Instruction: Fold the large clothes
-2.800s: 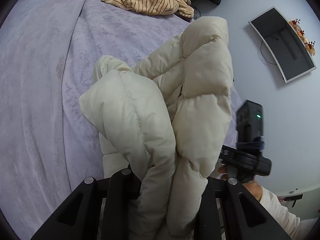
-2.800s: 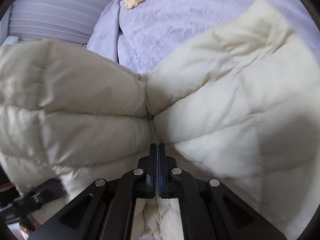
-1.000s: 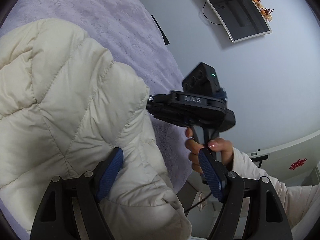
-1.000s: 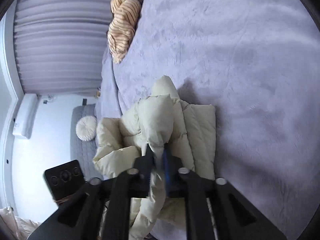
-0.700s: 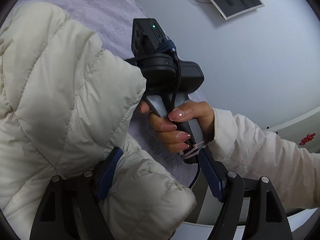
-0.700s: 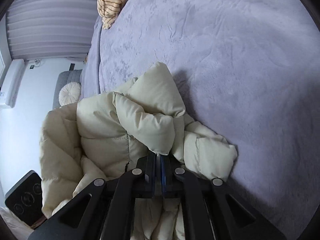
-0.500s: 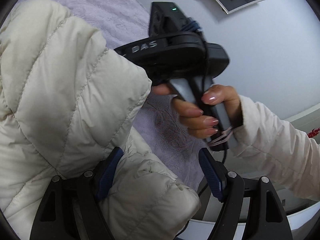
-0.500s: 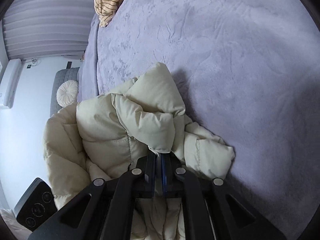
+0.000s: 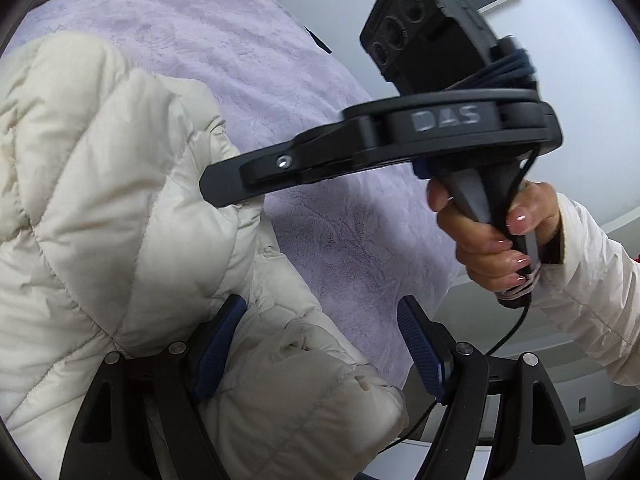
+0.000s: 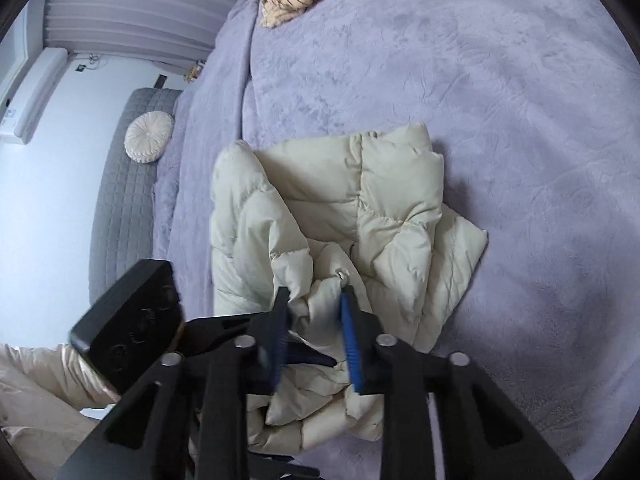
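Two blue pads of the left gripper (image 9: pixel 318 344) stand wide apart over the cream puffer jacket (image 9: pixel 100 208), gripping nothing. Right wrist view: the right gripper (image 10: pixel 314 308) is opening, jacket folds between its pads, bundled on the lavender bedspread (image 10: pixel 500 100).

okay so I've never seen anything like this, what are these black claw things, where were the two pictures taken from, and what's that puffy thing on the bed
Each black claw is a hand-held two-finger tool with its own fisheye camera looking along the fingers. One picture comes from the left tool, the other from the right tool. The left view also shows the right hand gripping its handle. A cream puffer jacket lies bunched on a lilac bedspread. The left tool is open, gripping nothing. The right tool's jaws are opening around a fold of jacket, pads apart from it.
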`<state>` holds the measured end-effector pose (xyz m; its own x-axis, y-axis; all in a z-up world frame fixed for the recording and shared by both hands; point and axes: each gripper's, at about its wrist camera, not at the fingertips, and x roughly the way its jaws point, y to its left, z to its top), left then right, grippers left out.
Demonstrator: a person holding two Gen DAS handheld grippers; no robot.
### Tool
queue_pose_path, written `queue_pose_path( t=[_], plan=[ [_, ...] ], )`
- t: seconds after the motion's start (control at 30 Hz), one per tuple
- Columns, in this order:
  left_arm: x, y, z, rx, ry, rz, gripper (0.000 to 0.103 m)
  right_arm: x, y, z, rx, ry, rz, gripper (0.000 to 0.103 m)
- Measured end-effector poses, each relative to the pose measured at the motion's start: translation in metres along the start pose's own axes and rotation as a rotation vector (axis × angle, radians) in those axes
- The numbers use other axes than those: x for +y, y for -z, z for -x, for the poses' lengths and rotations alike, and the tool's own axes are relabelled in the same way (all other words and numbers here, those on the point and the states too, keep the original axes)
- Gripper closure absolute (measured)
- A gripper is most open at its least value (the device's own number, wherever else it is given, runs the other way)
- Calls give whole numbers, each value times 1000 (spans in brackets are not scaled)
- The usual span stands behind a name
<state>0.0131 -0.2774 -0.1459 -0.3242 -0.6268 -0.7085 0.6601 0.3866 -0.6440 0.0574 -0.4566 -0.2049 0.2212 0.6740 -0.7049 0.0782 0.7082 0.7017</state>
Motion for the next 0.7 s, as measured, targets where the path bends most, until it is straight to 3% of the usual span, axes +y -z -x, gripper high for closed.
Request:
queue_pose_path(
  t=[0.2,0.4,0.47,0.57,0.7],
  plan=[
    [-11,11,55,-70,-65,17,25,-31,6,-18,-20,90,-67,90],
    [54,35,129,-199,-255,253,25,-38,7,-34,-25,113,-75,90],
    [83,39,130,-190,-255,347,25,-39,8,-34,-31,116,-85,90],
    [113,39,112,-149,-196,438,25,-39,9,-36,-40,132,-93,90],
    [114,42,87,-114,-234,409,24,-36,12,-32,-45,157,-108,91]
  ],
)
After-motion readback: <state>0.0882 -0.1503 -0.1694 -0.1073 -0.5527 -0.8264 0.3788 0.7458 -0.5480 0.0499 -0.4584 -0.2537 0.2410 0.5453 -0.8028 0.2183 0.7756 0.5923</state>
